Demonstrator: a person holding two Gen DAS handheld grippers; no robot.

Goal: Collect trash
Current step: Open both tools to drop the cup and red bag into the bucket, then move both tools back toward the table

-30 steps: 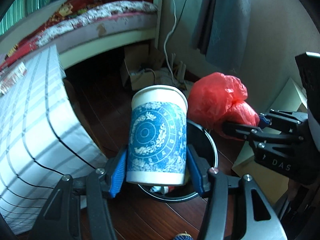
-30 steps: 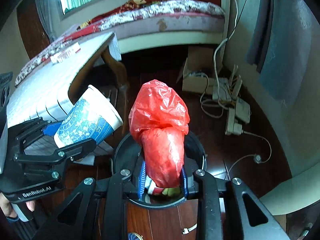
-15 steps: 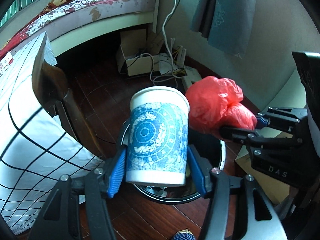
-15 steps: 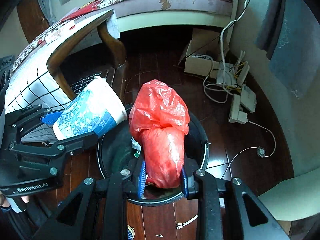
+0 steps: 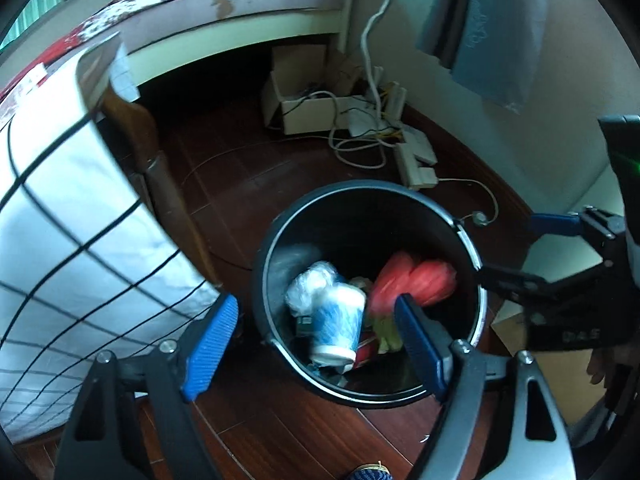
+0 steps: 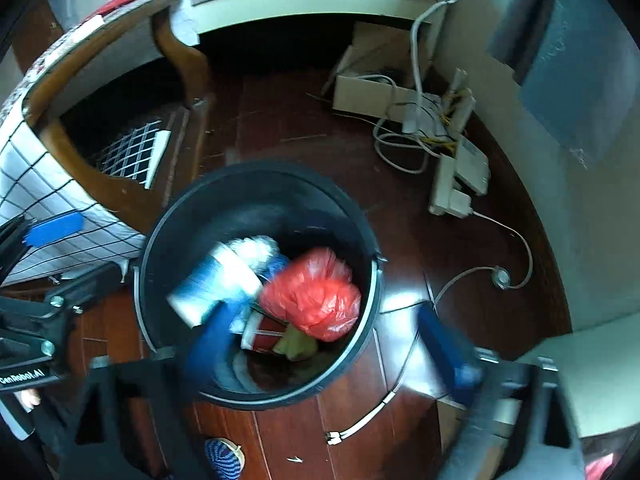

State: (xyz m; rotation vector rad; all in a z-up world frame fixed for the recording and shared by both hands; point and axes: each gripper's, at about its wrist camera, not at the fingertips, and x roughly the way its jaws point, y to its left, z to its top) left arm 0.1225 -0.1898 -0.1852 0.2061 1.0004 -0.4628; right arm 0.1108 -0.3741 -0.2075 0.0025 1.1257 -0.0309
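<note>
**Two pieces of trash drop into the bin**

Two things are now inside the black bin (image 5: 464, 236): the blue paper cup (image 5: 338, 322) and the red plastic bag (image 5: 416, 282). The cup looks blurry, so it may be falling or rolling. The bag lies next to it, on top of other trash.

The left gripper (image 5: 316, 340) has just been opening. Its blue fingers (image 5: 210, 340) are spread wide, with nothing between them. The right gripper (image 6: 328, 350) has just been opening too. Its fingers are far apart and hold nothing.

To do this step well, I think both grippers should keep their fingers spread and go straight up, without bumping the bin's rim. The wires (image 6: 404, 148) on the floor are close by, so stay clear of them.
</note>
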